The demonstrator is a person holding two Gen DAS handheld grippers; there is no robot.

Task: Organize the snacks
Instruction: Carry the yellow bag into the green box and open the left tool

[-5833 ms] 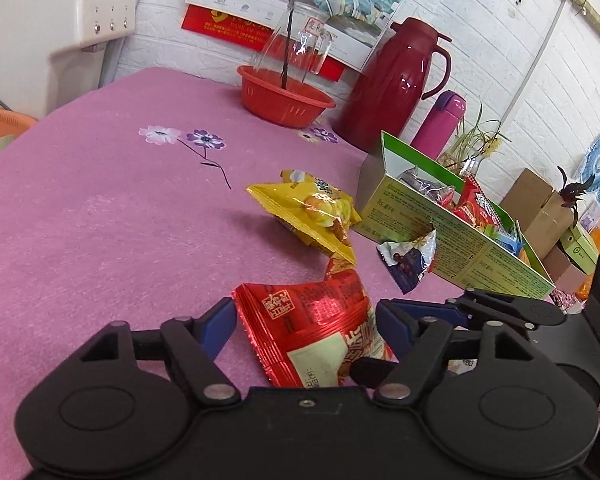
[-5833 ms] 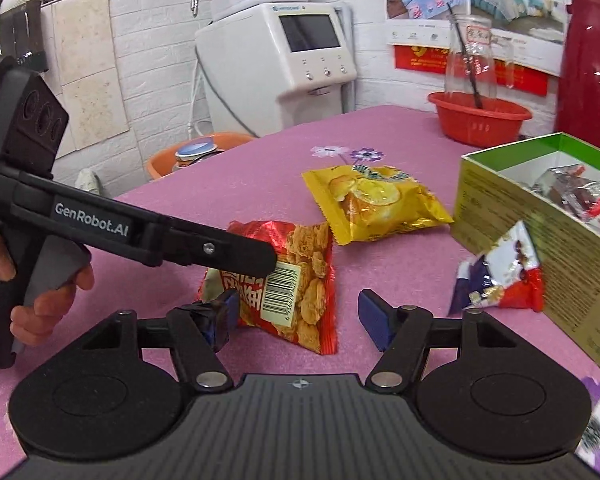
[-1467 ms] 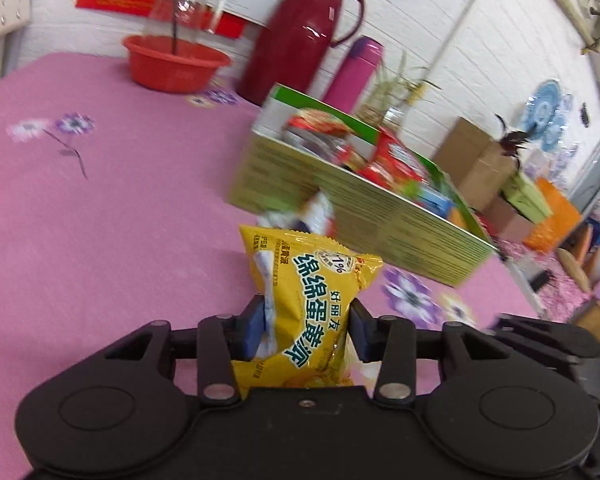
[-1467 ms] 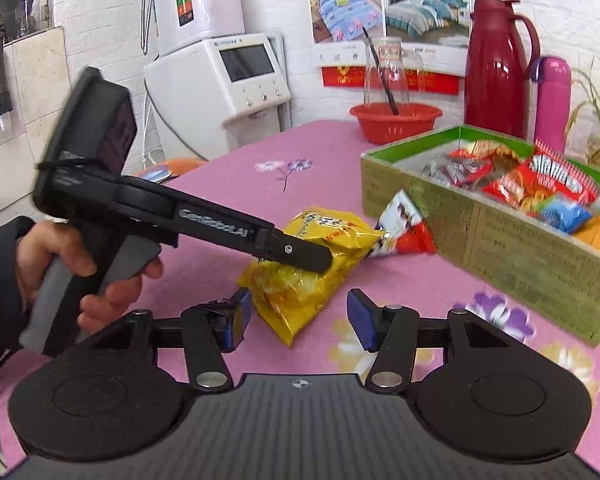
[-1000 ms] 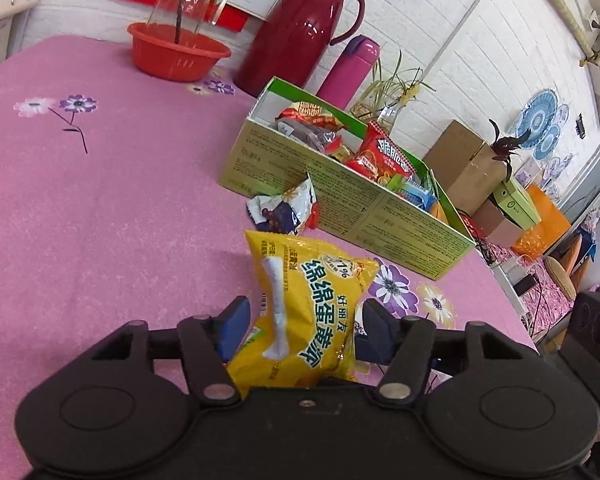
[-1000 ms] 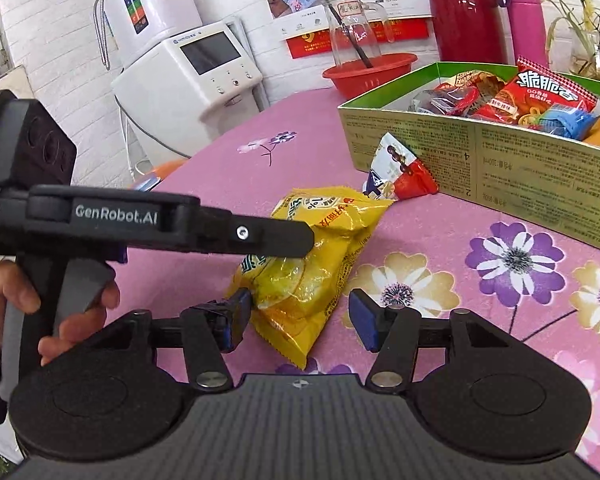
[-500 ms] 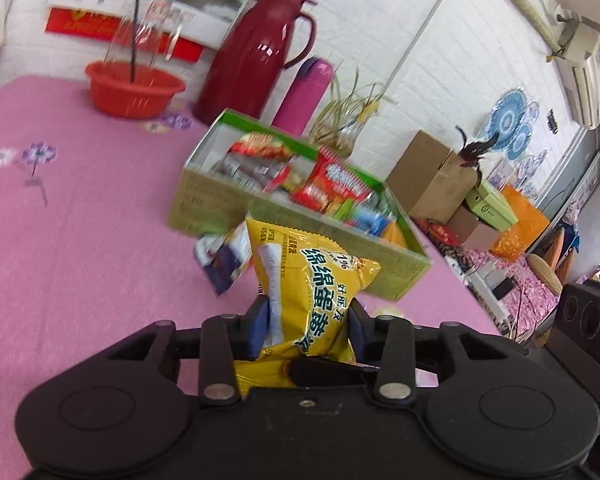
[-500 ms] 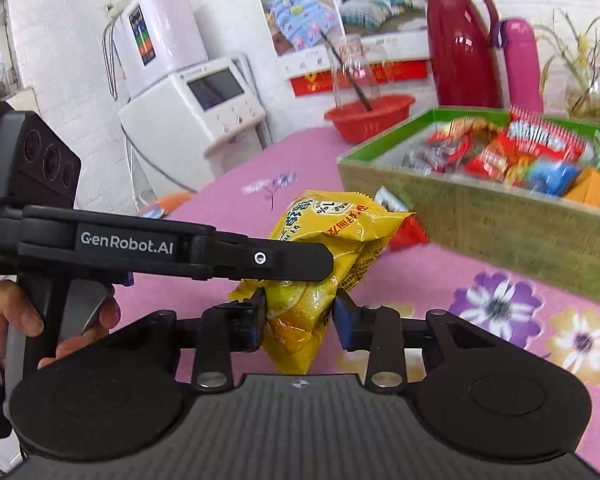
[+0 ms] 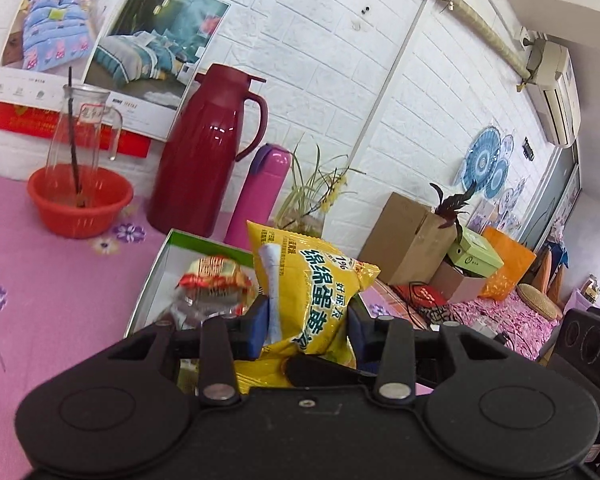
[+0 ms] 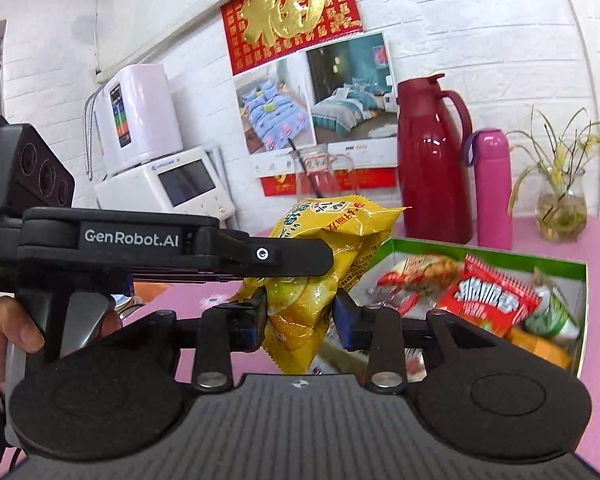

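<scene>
— Where was the yellow snack bag [image 9: 320, 292] at that point?

— I had it off the pink tablecloth [image 9: 52, 288] and up in the air, just in front of the green snack box [image 10: 500, 254], its top edge about level with the pink bottle [image 10: 493, 184] behind. Both tools were clamped on it. My left gripper [image 9: 306, 324] had its blue pads pressed into the bag's lower half from either side, and my right gripper [image 10: 300, 312] pinched the same bag from the other direction, the foil bulging between its fingers.

— So neither one stood wide?

— No. Each had closed in to a narrow gap within the last second and was gripping the packet. In the right wrist view the left tool's black finger lay across the front of the bag, with my hand [image 10: 4, 332] on its handle.

— And the box?

— Open on top, already holding a red packet [image 10: 488, 300], a red-and-white wrapped one [image 9: 212, 276] at the near end, and a few more, blurred. The dark red jug [image 9: 204, 152] and the orange basin [image 9: 78, 208] stood beyond it on the cloth, against the white brick wall.
</scene>
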